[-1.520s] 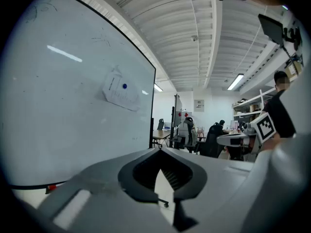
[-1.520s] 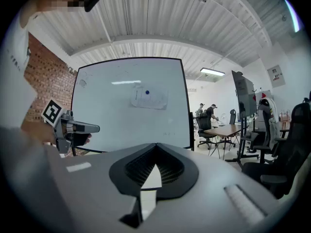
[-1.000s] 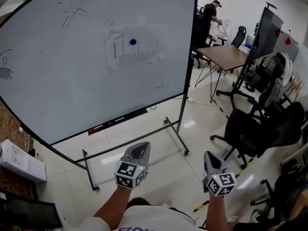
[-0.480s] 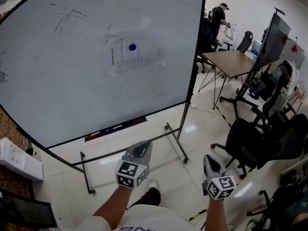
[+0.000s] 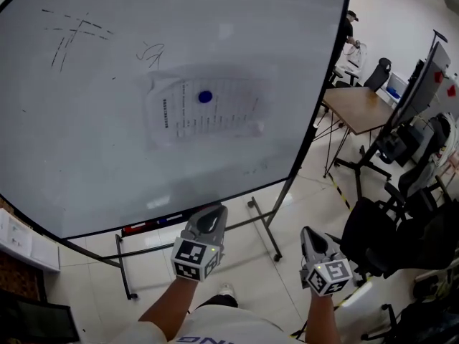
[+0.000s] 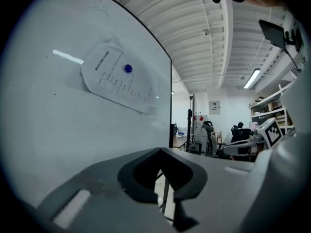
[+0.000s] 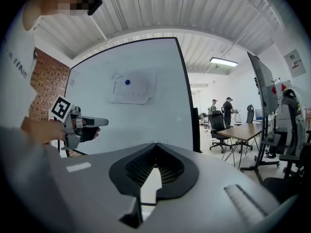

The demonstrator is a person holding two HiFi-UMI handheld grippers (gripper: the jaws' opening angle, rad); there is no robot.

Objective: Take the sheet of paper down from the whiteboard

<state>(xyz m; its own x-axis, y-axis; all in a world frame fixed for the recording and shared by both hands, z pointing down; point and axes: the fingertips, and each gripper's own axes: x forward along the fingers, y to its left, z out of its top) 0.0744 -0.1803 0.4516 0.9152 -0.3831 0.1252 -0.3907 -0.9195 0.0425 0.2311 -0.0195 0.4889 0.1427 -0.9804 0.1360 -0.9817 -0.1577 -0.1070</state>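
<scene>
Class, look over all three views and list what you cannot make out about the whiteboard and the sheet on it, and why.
- Print on the sheet of paper: too small and blurred in every view.
- Whether anything besides the blue magnet holds it up: too blurred, head view.
- Top and left edges of the whiteboard: cut off by the head view's frame.
- Pen marks at upper left: too faint to read.

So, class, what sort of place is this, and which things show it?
Probably an office: a standing whiteboard with a sheet of paper on it, a wooden desk and black office chairs.
</scene>
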